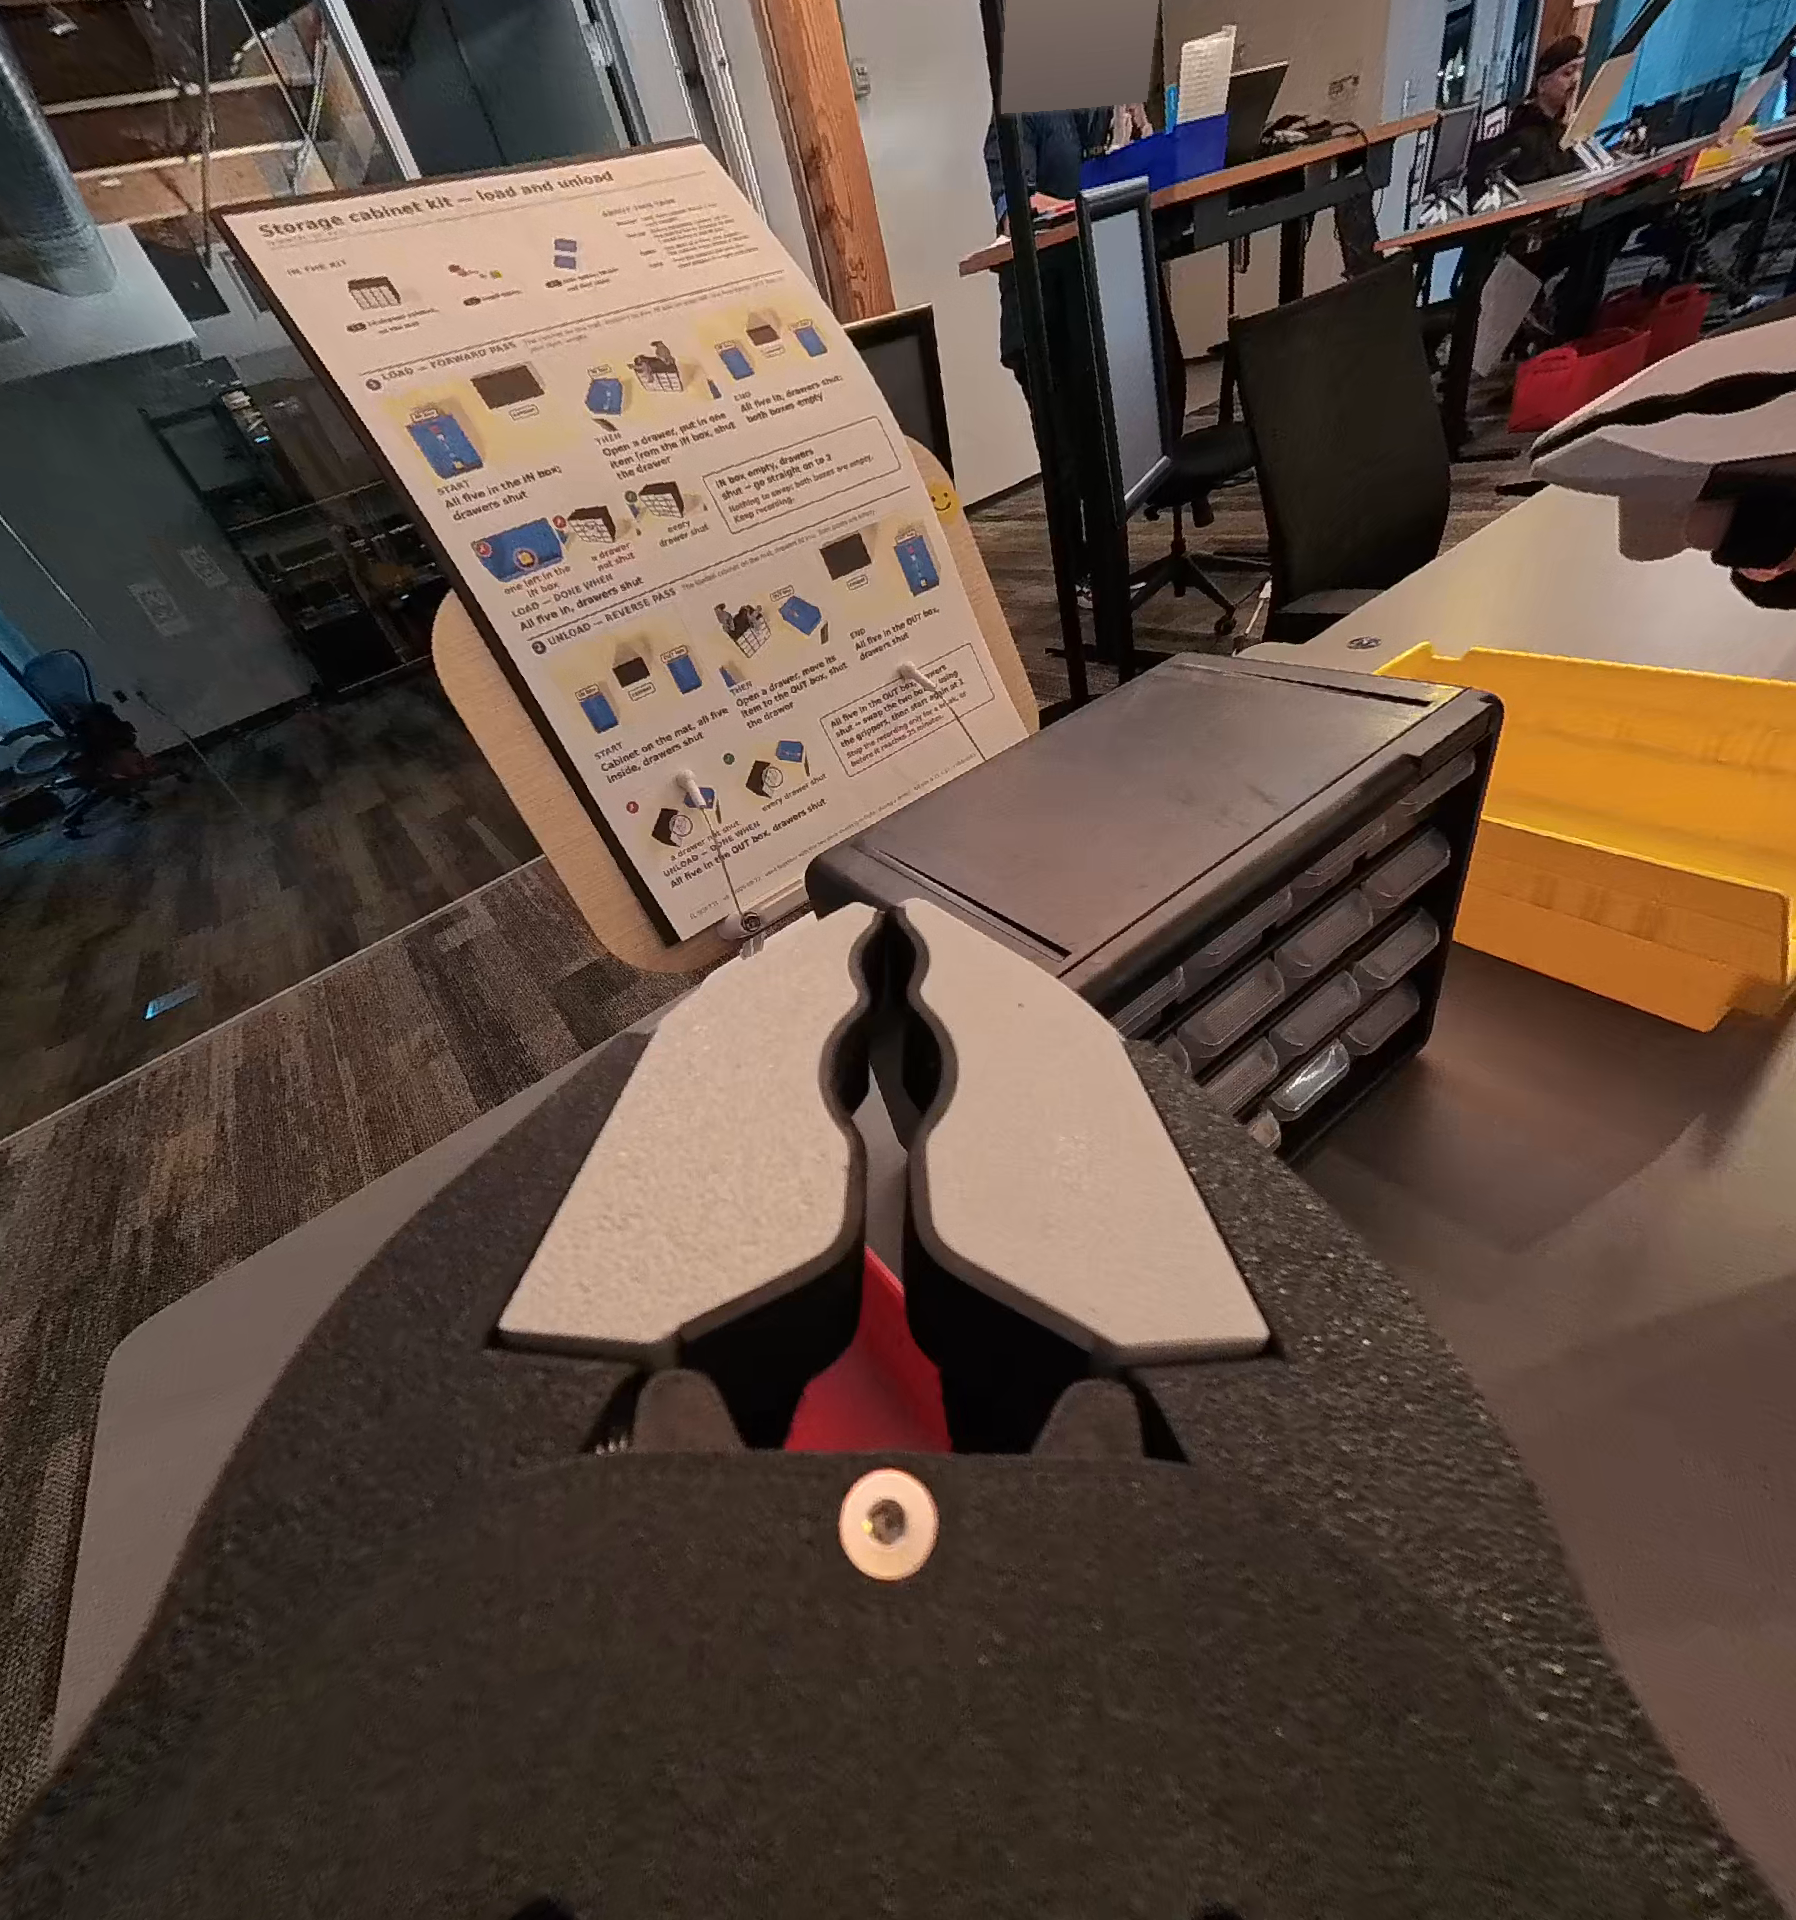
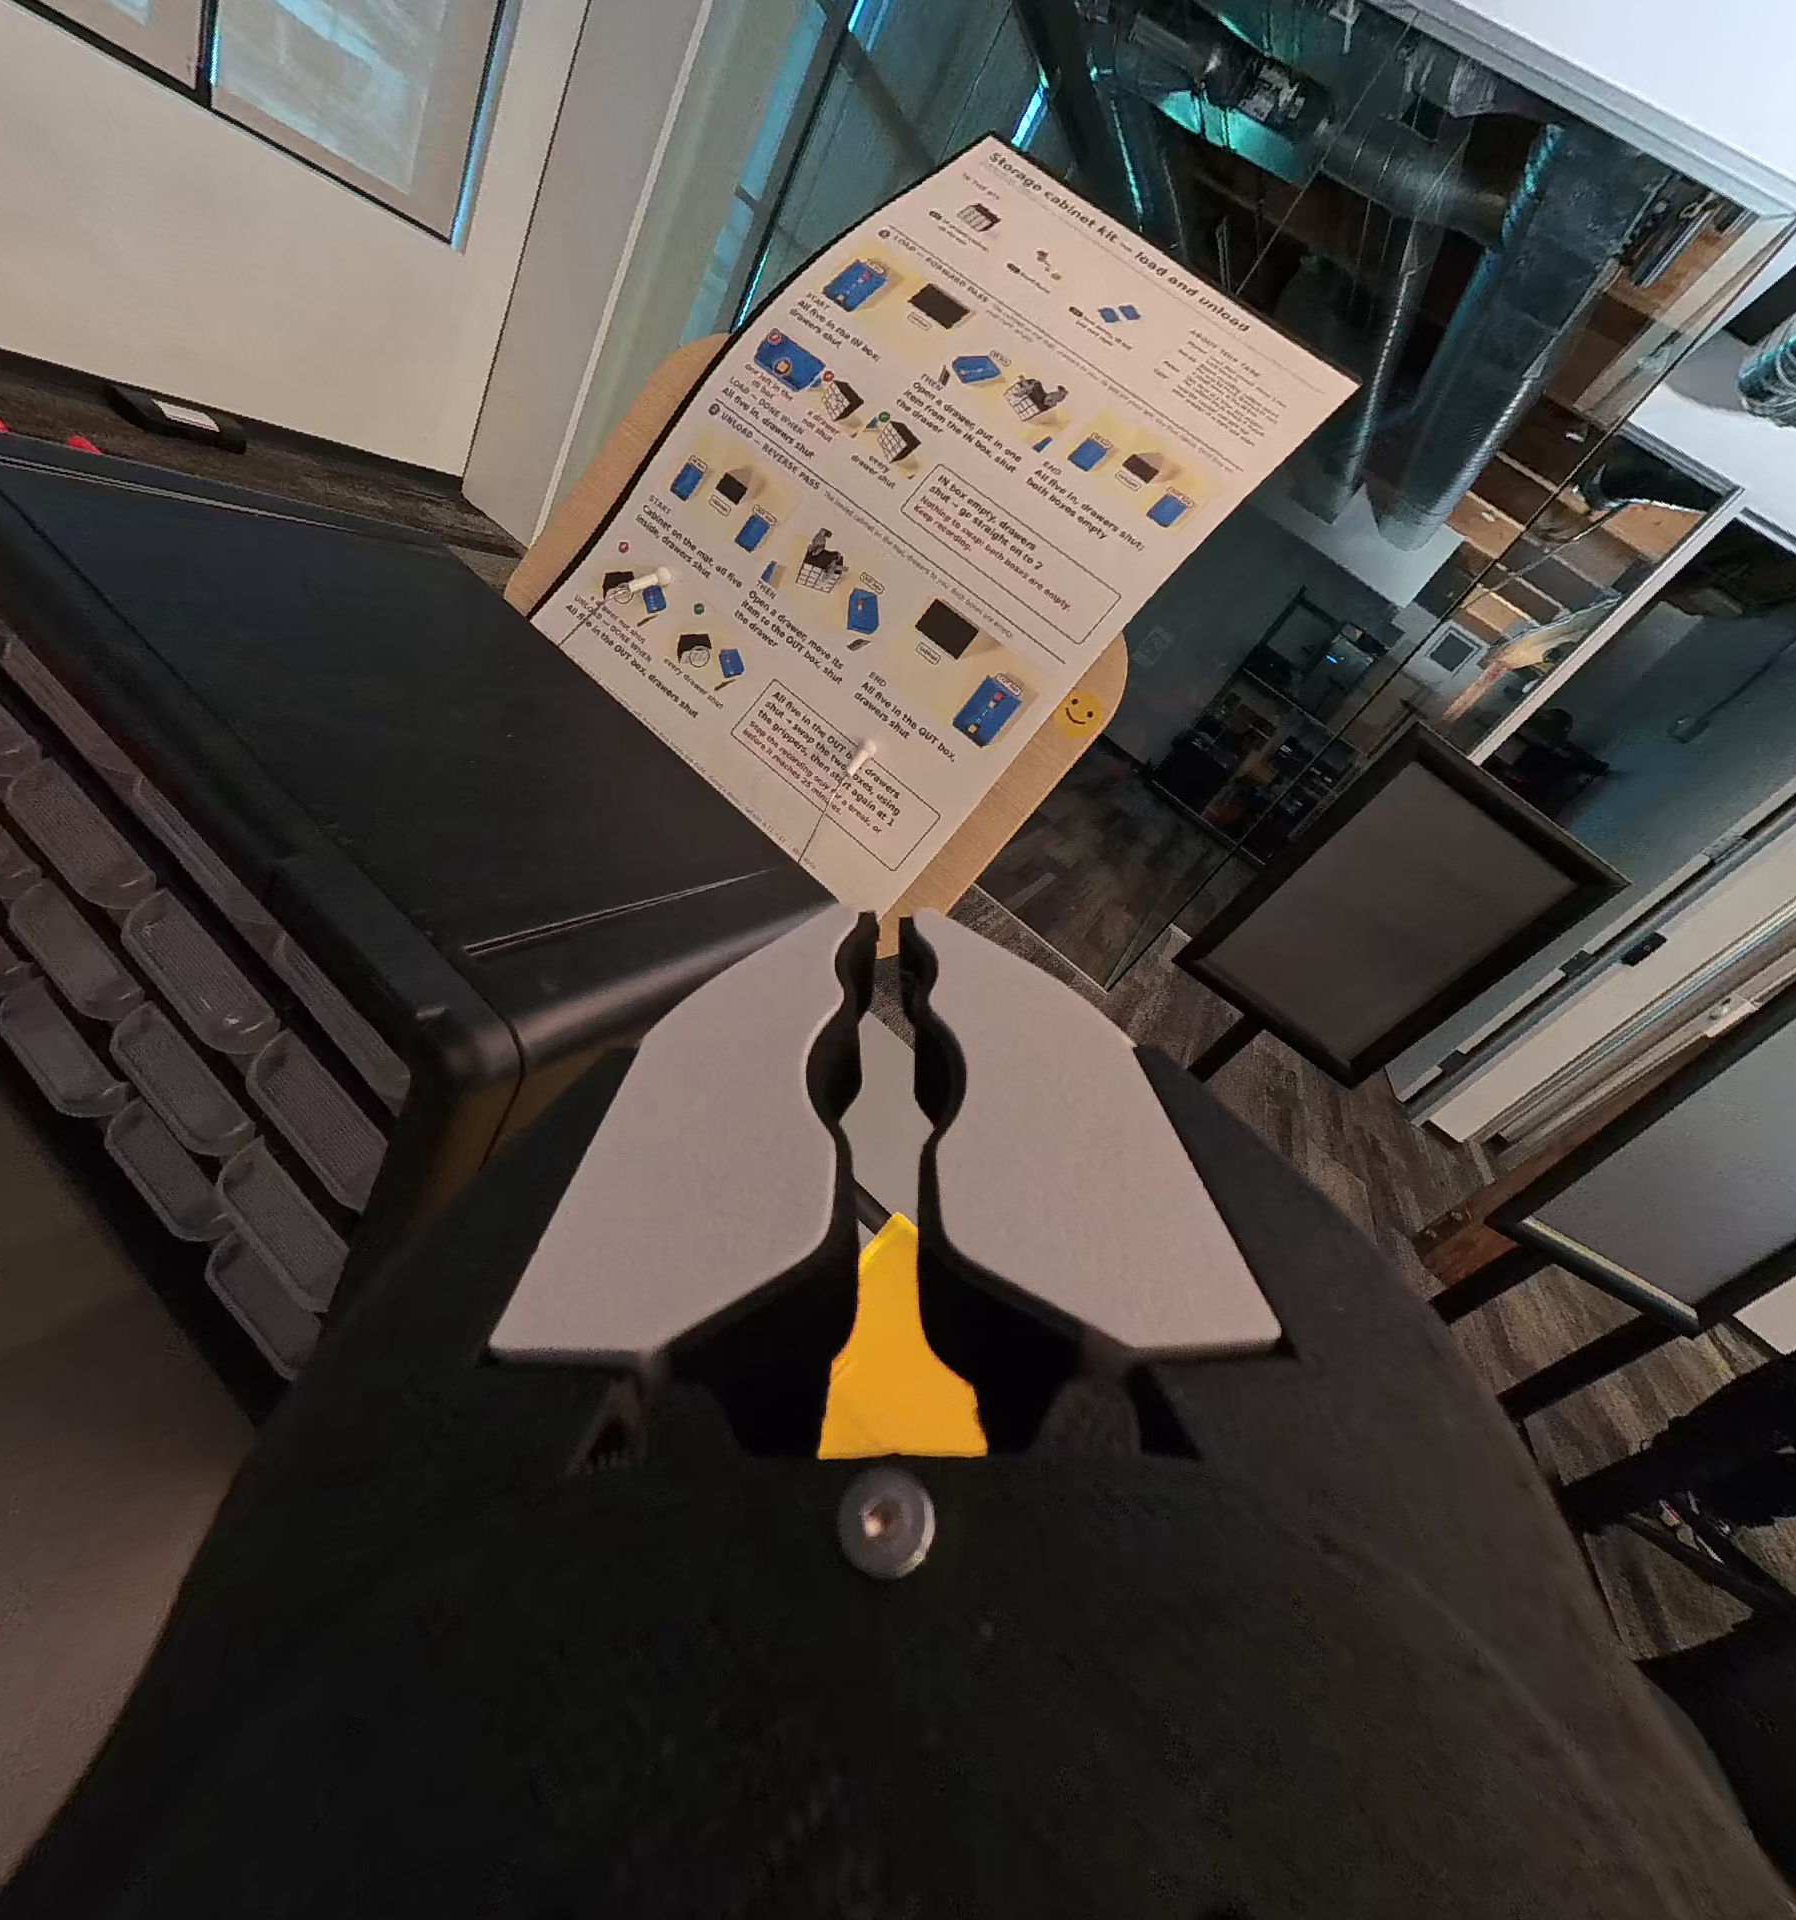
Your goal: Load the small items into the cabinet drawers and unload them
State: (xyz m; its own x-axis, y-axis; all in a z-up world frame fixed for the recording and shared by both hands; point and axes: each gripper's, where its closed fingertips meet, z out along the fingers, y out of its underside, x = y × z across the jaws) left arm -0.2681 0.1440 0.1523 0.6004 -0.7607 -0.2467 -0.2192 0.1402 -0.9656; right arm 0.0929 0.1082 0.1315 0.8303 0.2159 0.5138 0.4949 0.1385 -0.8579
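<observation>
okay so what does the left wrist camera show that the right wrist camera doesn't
Only the left wrist view shows the yellow bin beside the cabinet, the other tongs hovering above it, and people at desks. Only the right wrist view shows the ceiling ducts. Both show the black drawer cabinet, drawers shut, and the instruction board.

Yellow bin (image 1: 1642, 821) cut by right edge, cabinet (image 2: 250, 748) drawers — contents unreadable
</observation>
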